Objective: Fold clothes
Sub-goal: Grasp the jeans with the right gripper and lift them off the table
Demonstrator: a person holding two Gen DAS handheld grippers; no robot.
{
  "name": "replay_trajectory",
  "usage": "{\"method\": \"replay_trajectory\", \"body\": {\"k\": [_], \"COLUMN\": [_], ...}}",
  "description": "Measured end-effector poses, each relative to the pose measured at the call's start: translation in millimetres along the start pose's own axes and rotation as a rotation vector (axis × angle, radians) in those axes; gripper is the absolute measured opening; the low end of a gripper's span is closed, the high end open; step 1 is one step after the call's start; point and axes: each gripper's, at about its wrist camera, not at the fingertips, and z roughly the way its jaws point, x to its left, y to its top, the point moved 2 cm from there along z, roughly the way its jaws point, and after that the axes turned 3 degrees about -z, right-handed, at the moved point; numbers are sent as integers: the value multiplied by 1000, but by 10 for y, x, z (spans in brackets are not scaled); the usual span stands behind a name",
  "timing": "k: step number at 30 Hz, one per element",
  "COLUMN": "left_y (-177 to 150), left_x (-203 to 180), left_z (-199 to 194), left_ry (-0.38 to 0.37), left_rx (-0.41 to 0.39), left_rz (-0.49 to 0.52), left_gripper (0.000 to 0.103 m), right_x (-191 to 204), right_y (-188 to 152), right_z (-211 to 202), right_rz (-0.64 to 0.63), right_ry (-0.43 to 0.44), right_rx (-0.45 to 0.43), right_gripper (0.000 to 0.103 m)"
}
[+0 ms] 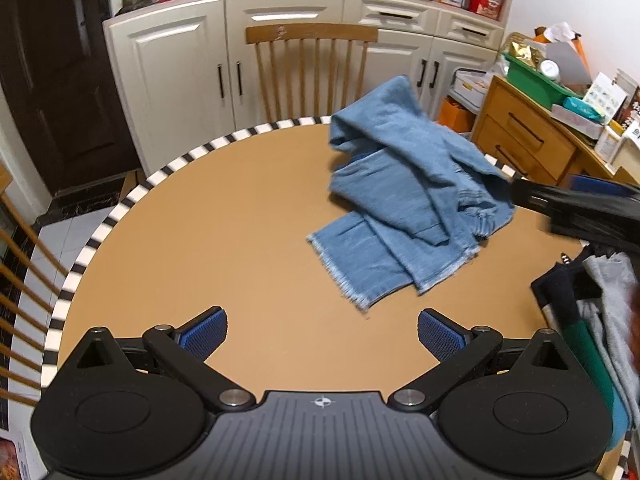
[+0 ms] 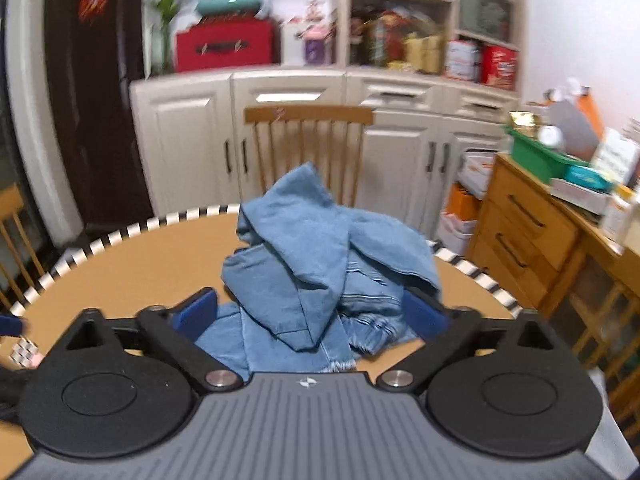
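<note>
On a round tan table (image 1: 240, 216) with a black-and-white striped rim, the left wrist view shows blue jeans (image 1: 408, 196) lying crumpled on the far right half, one frayed hem spread flat toward the viewer. The left claw (image 1: 322, 335) hangs over bare table well short of the jeans, its blue pads spread wide and holding nothing. The right claw (image 1: 520, 190) comes in from the right edge, its tip at the jeans' right side — whether it grips cloth cannot be told here. A wooden chair (image 1: 312, 68) stands behind the table.

In the right wrist view, slightly blurred, the right claw (image 2: 310, 314) is spread wide around the near part of the jeans (image 2: 320, 264), and the pads look unclenched. The heap rises in a peak between them.

The denim looks soft but fairly heavy, likely to sag and drag rather than slip. The frayed hem or the gathered waistband seem the best places to pinch — thick edges, easy to find.
</note>
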Motion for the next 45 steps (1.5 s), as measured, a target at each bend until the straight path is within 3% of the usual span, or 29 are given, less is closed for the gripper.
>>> {"method": "replay_trajectory", "body": {"k": [1,3,5,7,8,9,10,11,12,16,18,25,28,32,37,40,41,43,44,45], "left_y": [-31,-159,-257,-333,-357,-382,-407,-416,-426,-447,-422,-437,-566,-808,-1081,-1117,-1089,-1031,-1018,-1006], "left_x": [37,129,195,232,239,245,251,264,276,367,437,734,983,1378,1778,1823,1787,1713,1654,1595], "left_z": [30,51,55,66,77,89,100,84,68,-66,-155,-492,-620,-718,-812,-866,-876,-896,-887,-878], "left_ry": [-9,-52,-79,-109,-125,-140,-156,-154,-151,-119,-112,-101,-103,-25,37,26,16,-5,-19,-33], "left_rx": [7,55,91,136,158,181,203,205,207,165,145,90,79,90,139,131,123,108,103,98], "left_rz": [-22,-87,-130,-172,-192,-211,-231,-237,-243,-260,-267,-310,-329,-378,-462,-454,-447,-434,-429,-424], "left_gripper": [103,103,103,103,103,103,103,103,103,103,103,103,103,103,103,103,103,103,103,103], "right_x": [15,64,11,-40,-42,-53,-54,-42,-34,-40,18,761,1228,1833,2226,1830,1633,1205,1005,748], "right_y": [-10,-84,-114,-145,-155,-184,-215,-234,-251,-191,-86,423,402,-196,-1193,-1250,-1159,-928,-810,-676], "right_z": [246,737,1229,1582,1744,1882,1971,2042,2080,1838,1534,440,25,-338,-685,-789,-802,-756,-653,-503], "right_rz": [1,39,124,199,226,246,257,265,265,279,300,263,137,51,-188,-113,-68,14,55,107], "right_ry": [10,25,41,48,51,55,66,78,90,209,346,650,765,902,805,718,683,562,495,421], "right_rx": [45,137,210,229,241,273,291,293,293,227,163,25,56,247,474,502,481,378,327,285], "right_gripper": [56,34,37,41,48,63,67,65,55,9,7,7,7,7,13,19,26,73,78,76]}}
